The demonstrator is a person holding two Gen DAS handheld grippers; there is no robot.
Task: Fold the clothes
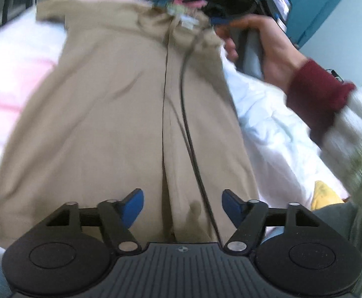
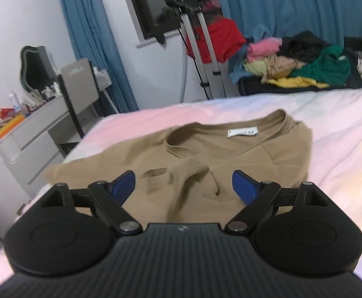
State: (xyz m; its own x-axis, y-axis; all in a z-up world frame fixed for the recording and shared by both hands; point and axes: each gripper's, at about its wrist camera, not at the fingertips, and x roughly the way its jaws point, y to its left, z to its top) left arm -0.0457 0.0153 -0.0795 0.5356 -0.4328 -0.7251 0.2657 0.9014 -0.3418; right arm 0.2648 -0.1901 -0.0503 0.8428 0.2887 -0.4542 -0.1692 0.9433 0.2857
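Both open tools (image 1: 182, 204) (image 2: 183, 186) over tan shirt (image 2: 205, 149)

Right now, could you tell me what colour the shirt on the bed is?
Tan, a plain beige shirt; clearest in the right wrist view.

Matt tan cloth shirt (image 2: 205, 154)

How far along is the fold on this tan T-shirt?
Partly done: the tan T-shirt lies on the bed with its sides folded inward. Both the left gripper and right gripper are open over it, holding nothing. The final fold and the clothes pile remain.
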